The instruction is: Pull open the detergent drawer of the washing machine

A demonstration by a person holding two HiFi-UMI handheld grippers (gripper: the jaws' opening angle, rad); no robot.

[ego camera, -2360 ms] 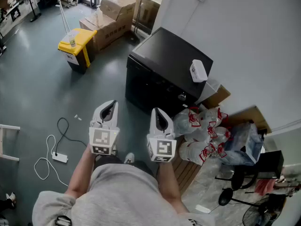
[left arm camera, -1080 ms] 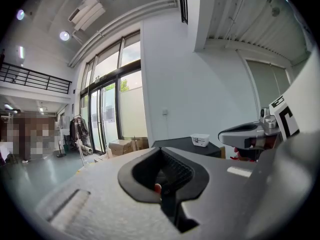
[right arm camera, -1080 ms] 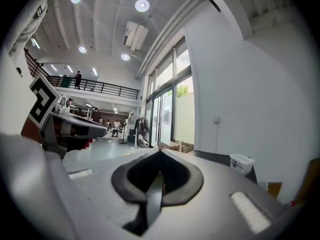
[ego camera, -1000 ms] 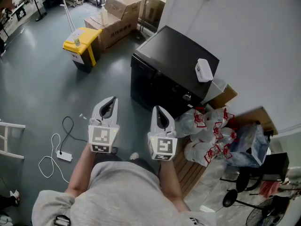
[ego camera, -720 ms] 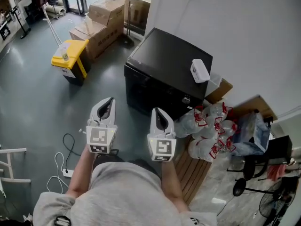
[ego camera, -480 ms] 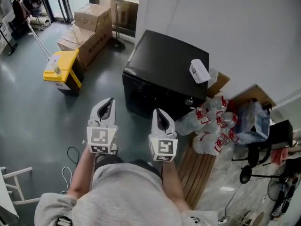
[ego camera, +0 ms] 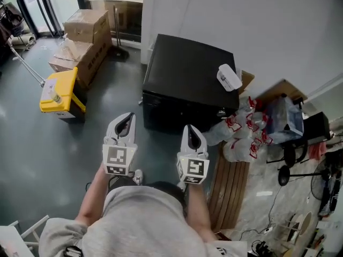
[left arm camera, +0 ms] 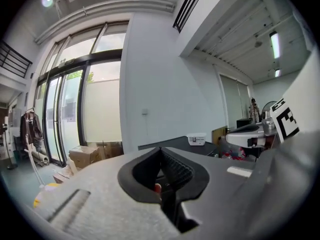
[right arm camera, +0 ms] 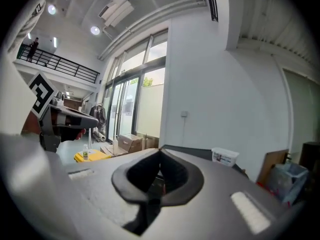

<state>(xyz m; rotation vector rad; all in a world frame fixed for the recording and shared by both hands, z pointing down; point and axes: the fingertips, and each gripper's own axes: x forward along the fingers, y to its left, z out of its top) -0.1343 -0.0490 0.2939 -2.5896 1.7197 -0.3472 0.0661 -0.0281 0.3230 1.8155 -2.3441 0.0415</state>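
Washing machine (ego camera: 187, 74): black box against the white wall (ego camera: 268, 25). Can't pick out its drawer on the dark front tbh.
Left gripper (ego camera: 127, 116): short of the machine's front, off its left corner. Jaws pressed together, nothing in them.
Right gripper (ego camera: 191, 127): also short of the front, nearer the middle. Jaws closed tight, empty too.
White box (ego camera: 229, 77): on the machine's top, right side.
Yellow bin (ego camera: 58, 92): well left of the machine.
Plastic bags (ego camera: 244, 135): piled just right of the machine.
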